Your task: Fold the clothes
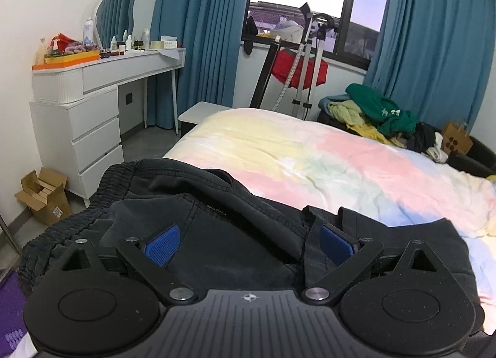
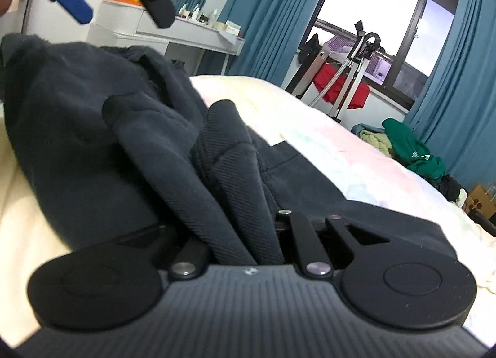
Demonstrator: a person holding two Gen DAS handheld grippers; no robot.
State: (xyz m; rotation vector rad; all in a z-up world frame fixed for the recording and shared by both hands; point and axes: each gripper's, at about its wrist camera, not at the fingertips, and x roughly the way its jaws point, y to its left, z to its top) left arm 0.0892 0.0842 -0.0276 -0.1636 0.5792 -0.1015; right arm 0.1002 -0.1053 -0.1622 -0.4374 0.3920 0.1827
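At twelve o'clock of the wide-open left gripper [image 1: 249, 245] lie dark shorts [image 1: 198, 203], a bunched fold clamped by the right gripper [image 2: 245, 234].

**Bedroom: fixed features and furnishings**

White walls. Grey floor [image 1: 145, 138]. Dark-framed window [image 1: 313, 1] on far wall admits bright daylight; teal curtains [image 1: 198, 32] drawn back either side. White dressing table [image 1: 93, 100] with drawers against left wall, its top cluttered with bottles; wavy-edged mirror [image 1: 115, 12] stands at its rear edge. Open cardboard box [image 1: 43, 196] on floor beside it. Bed [image 1: 310, 156] carries pastel tie-dye cover.
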